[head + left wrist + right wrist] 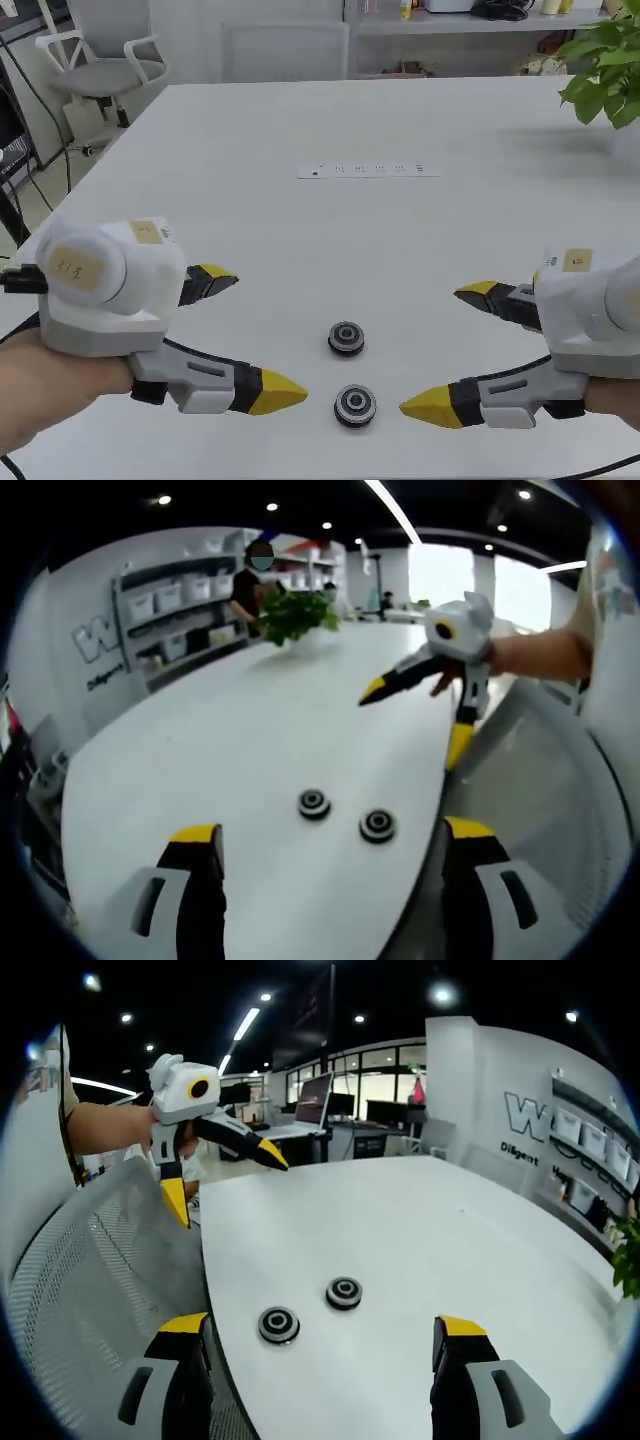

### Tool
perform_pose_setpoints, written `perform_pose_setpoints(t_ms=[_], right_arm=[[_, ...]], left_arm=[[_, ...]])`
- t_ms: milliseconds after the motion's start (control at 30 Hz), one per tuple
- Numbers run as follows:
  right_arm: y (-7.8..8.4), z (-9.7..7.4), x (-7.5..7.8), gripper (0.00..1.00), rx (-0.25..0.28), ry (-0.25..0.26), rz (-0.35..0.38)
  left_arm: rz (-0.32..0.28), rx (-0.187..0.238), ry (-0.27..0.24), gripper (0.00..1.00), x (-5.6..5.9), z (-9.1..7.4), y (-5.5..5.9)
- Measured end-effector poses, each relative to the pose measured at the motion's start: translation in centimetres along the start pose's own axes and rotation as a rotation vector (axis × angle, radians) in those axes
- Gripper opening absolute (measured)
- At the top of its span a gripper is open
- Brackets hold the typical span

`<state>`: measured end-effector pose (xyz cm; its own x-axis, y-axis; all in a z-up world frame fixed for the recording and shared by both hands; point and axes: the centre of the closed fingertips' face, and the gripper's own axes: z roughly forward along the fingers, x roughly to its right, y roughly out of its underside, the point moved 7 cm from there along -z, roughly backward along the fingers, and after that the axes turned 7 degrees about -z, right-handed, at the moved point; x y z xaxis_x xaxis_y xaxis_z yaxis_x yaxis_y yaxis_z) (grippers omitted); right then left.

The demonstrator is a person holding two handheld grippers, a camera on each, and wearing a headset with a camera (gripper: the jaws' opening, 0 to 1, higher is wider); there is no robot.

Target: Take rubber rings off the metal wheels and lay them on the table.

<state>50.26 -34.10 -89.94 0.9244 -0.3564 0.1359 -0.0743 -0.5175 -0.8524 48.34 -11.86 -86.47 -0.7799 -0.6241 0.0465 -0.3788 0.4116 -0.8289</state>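
At the far left, a grey chair [105,60] is seen beyond the white table [300,230]. Over the near left part of the table, the left gripper [250,335] is held in a hand [40,385]. Its yellow-tipped jaws are spread wide and released, with nothing between them. Between the two grippers, close to the near edge, two small metal wheels are laid flat on the table. The farther wheel [346,338] and the nearer wheel [355,405] are set close together but apart, the nearer one slightly to the right. A dark rubber ring [332,340] is seen around each hub. Both wheels lie apart from all four jaws. At the near right, the right gripper [443,348] is pointed towards the left one, its jaws likewise released and empty. Farther off, at the table's middle, a thin white strip [368,170] with small marks is laid. At the far right, a leafy green plant [605,70] is seen.
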Motion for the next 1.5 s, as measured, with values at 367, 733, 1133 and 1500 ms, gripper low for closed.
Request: perform_pose_setpoints(t_ms=[367, 733, 1133, 1500], right_arm=[[1.2, 1.7, -0.3, 0.75, 0.0, -0.063, -0.036], [2.3, 3.0, -1.0, 0.66, 0.0, -0.113, -0.067], [2.7, 4.2, -1.3, 0.52, 0.019, -0.153, -0.079], [3.2, 5.6, -2.0, 0.46, 0.002, -0.198, -0.1]], left_arm=[[0.012, -0.051, 0.065, 0.82, 0.2, 2.1, 1.1], [0.027, -0.081, 0.132, 0.72, 0.7, 4.1, 1.6], [0.037, -0.113, 0.162, 0.62, 1.2, 5.8, 2.3], [0.067, -0.132, 0.206, 0.52, 2.1, 7.2, 2.6]])
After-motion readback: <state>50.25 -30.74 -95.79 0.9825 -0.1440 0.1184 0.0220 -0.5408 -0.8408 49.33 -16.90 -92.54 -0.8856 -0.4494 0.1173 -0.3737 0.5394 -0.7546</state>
